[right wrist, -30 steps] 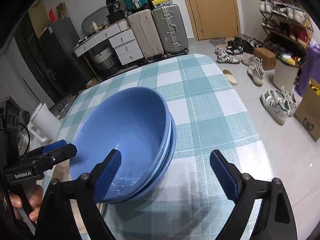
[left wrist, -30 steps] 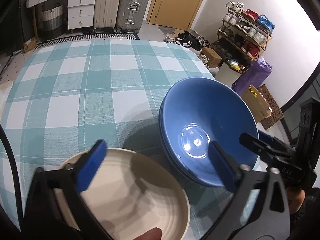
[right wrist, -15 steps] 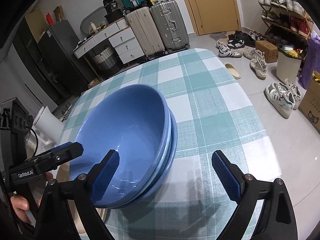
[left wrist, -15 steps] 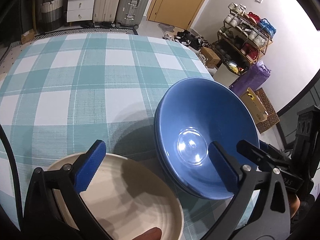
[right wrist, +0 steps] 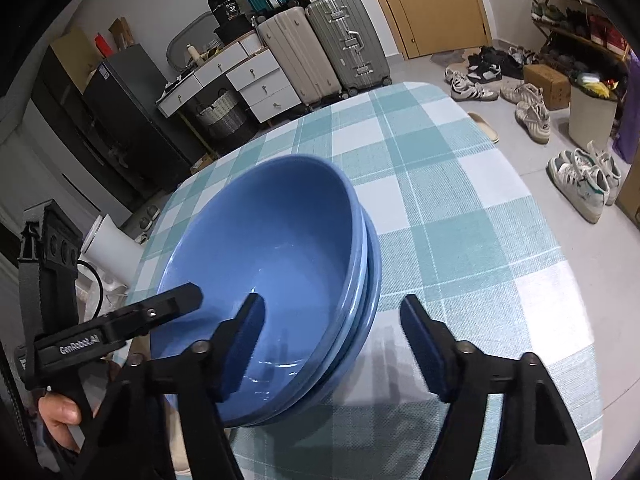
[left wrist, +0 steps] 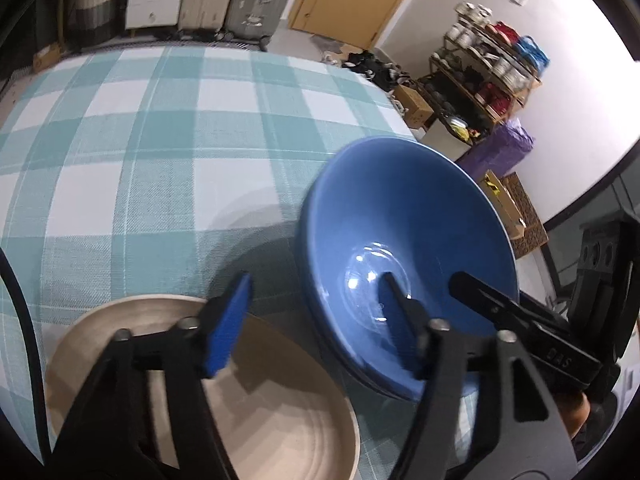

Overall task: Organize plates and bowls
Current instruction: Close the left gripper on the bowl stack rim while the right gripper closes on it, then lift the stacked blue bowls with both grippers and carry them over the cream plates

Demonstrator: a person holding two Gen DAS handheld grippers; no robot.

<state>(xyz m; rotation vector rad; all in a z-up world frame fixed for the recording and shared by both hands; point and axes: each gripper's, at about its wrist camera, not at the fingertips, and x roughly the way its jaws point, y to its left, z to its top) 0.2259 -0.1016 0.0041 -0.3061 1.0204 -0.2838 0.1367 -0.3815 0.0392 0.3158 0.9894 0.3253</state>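
Note:
Two blue bowls (left wrist: 400, 216) (right wrist: 272, 248) sit nested on the checked tablecloth. A beige plate (left wrist: 280, 412) lies beside them, under my left gripper. My left gripper (left wrist: 312, 316) straddles the stack's near rim, one pad inside the top bowl and the other outside above the plate. Its jaws are closing, with a gap still on both sides of the rim. My right gripper (right wrist: 332, 344) straddles the opposite rim the same way. Its jaws are closing too, and the pads are not touching the bowls.
The teal-and-white tablecloth (left wrist: 160, 140) stretches away bare beyond the bowls. Close to the bowls on the right the table edge (right wrist: 568, 280) drops to a floor with shoes (right wrist: 580, 188). Suitcases (right wrist: 320, 48), drawers and a shoe rack (left wrist: 492, 68) stand further back.
Both grippers' jaws have narrowed around the bowl rims. The left gripper has sunk a little closer to the bowls and plate. The right gripper has hardly moved.

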